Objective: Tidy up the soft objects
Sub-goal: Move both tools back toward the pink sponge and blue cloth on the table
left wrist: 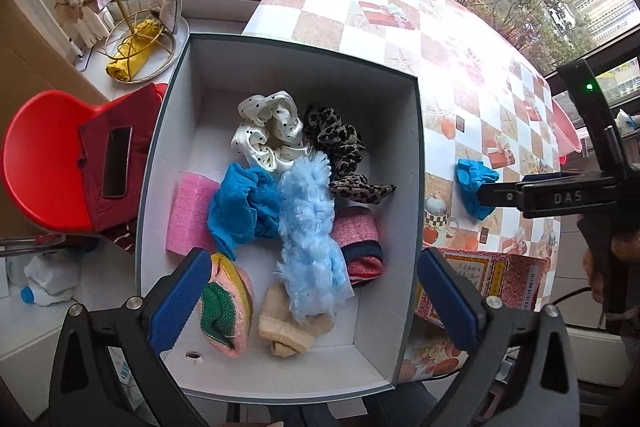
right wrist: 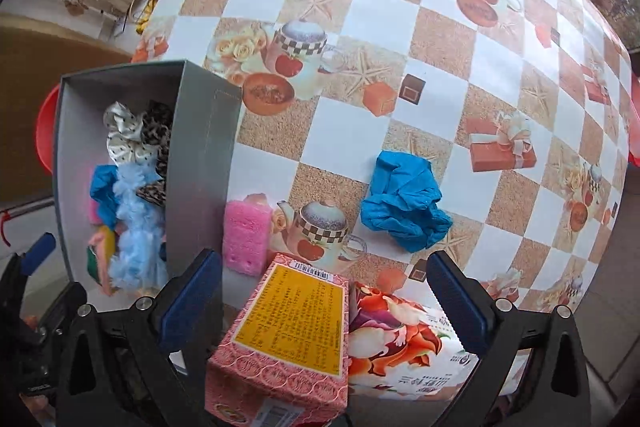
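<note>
**Blue cloth lay loose on the table**

The blue cloth (right wrist: 404, 205) sat crumpled on the checked tablecloth (right wrist: 400, 27), right of the grey box (right wrist: 204, 163) full of soft things. A pink sponge (right wrist: 245, 235) touched the box's wall. Right gripper (right wrist: 326, 295) hovered wide and empty; left gripper (left wrist: 316, 301) gaped over the box, empty too.

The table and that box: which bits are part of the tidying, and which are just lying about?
Part of the job:
- grey box with soft things inside
- blue cloth on the table
- pink sponge beside the box

Just lying about:
- pink carton
- red chair
- towel rack
</note>
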`<state>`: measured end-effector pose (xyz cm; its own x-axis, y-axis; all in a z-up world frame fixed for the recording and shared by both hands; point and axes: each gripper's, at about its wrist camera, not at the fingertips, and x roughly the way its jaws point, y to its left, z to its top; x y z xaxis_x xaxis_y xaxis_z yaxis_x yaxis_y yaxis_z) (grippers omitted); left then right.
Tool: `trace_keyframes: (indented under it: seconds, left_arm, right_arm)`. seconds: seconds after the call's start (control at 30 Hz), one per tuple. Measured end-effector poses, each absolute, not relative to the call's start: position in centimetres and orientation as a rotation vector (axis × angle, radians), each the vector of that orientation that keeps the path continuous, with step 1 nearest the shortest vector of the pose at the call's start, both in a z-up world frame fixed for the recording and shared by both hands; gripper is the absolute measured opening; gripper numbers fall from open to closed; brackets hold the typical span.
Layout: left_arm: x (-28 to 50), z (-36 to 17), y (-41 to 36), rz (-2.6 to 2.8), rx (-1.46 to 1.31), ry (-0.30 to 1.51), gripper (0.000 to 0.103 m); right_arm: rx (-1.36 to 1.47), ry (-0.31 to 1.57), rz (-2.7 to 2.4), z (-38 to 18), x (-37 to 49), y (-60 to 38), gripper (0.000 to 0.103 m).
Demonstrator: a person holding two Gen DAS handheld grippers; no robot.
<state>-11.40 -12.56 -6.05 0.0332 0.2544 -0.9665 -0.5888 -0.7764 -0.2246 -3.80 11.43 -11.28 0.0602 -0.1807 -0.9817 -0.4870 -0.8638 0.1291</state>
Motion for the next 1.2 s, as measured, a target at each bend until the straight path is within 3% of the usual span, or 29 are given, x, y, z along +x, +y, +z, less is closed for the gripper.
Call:
trace_keyframes:
  seconds: [0.33,0.67,0.87,1.0,1.1,1.2]
  left_arm:
    - [-10.2,-6.8,-12.7,1.84,-1.816,0.338,0.103]
    - [-9.3,-7.0,-11.9,1.875,-1.872,0.342,0.103]
    - [-9.0,-7.0,-10.5,1.861,-1.862,0.363,0.103]
    - [-9.0,-6.7,-9.6,1.853,-1.842,0.371,0.103]
    - [-9.2,-6.4,-8.9,1.85,-1.82,0.378,0.103]
    - [-9.2,-6.1,-7.9,1.845,-1.806,0.382,0.103]
  right_arm:
    - [-2.387,0.394,2.022,-17.7,-7.2,8.7,0.103]
    - [-2.497,0.101,2.147,-21.4,-7.3,6.2,0.103]
    - [-2.318,0.156,2.066,-20.5,-6.7,10.0,0.103]
    - [-2.034,-0.007,1.94,-18.1,-5.6,14.0,0.103]
    - [-1.928,0.145,1.912,-16.7,-3.9,17.6,0.103]
    - [-1.909,0.434,1.928,-16.5,-2.6,20.2,0.103]
